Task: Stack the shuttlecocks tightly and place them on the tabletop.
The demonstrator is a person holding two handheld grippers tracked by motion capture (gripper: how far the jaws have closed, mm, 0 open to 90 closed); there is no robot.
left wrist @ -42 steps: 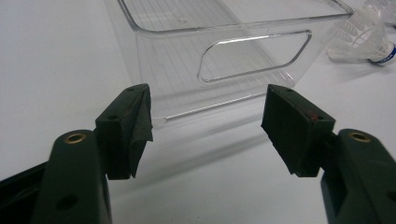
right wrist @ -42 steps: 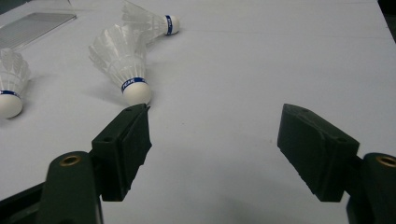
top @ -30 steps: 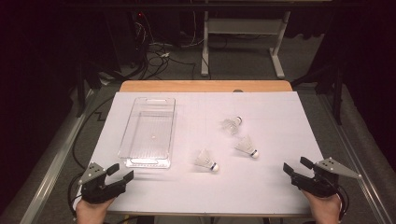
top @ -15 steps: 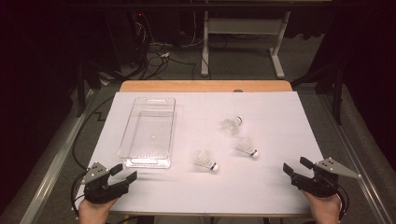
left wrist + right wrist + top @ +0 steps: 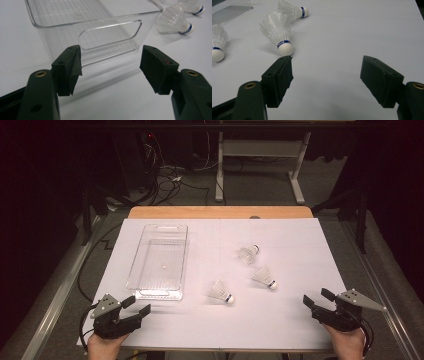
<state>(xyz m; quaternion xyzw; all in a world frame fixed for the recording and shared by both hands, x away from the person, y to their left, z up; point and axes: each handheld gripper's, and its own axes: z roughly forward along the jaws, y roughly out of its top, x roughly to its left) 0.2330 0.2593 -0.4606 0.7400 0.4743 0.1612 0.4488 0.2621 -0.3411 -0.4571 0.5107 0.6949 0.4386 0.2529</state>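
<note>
Left gripper (image 5: 136, 307) and right gripper (image 5: 316, 298) are held spread, empty; clear bin (image 5: 159, 259) is seen at 12 o'clock of left, three shuttlecocks (image 5: 221, 292) at 10 o'clock of right, nothing between

Overhead light falls brightly on the white table (image 5: 280, 320), while the floor and room beyond stay dim. The shuttlecocks (image 5: 221, 292) cast short, soft shadows. In the gripper views the near jaws blur slightly, and the clear bin (image 5: 100, 32) shows faint glare.
</note>
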